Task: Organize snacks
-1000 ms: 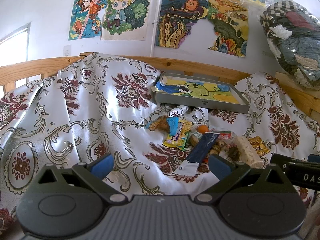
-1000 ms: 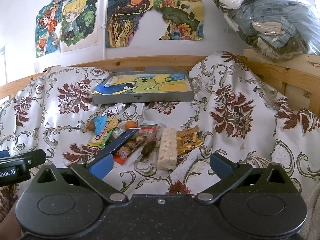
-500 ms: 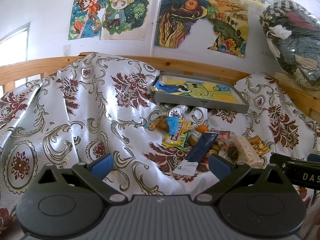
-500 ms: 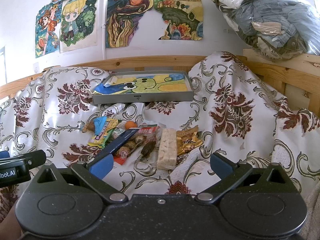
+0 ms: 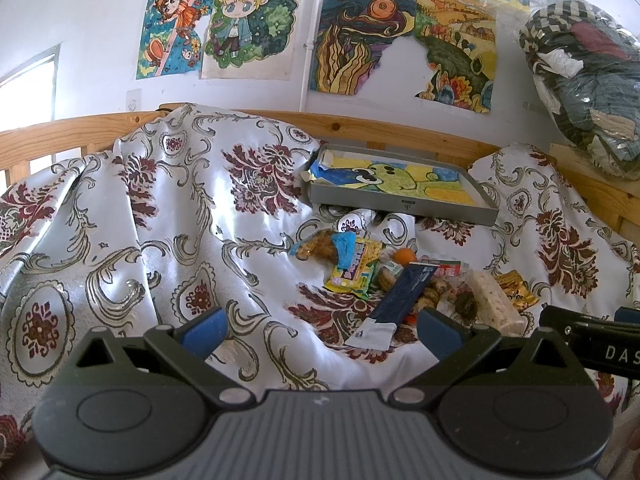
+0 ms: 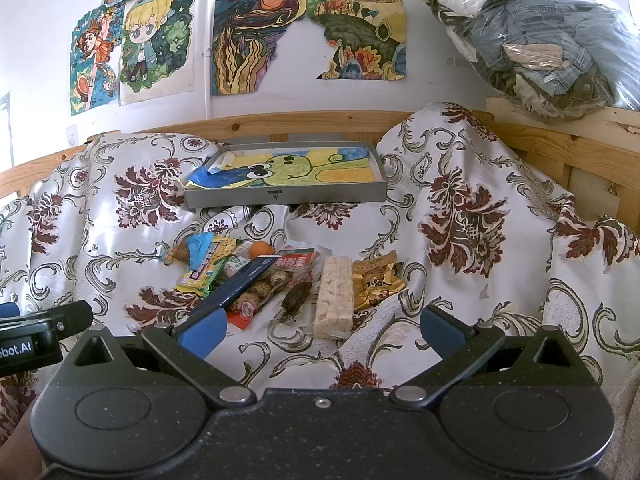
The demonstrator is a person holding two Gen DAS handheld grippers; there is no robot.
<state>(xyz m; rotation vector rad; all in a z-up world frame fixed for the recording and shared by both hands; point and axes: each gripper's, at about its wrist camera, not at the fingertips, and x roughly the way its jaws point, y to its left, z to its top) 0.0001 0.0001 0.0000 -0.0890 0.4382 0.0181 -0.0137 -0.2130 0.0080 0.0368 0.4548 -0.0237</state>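
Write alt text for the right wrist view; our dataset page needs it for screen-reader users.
The open right gripper hovers low over a pile of snack packets on a floral cloth. Behind the pile sits a shallow grey tray lined with a cartoon drawing, below a wall of colourful drawings.

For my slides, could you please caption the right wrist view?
Open right gripper poised before snack pile, grey tray beyond.

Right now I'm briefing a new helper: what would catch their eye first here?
The snack pile heaped mid-cloth, just ahead of both open grippers. Behind it, a grey tray lined with a cartoon drawing sits against the wooden rail. Above, bright drawings cover the wall.
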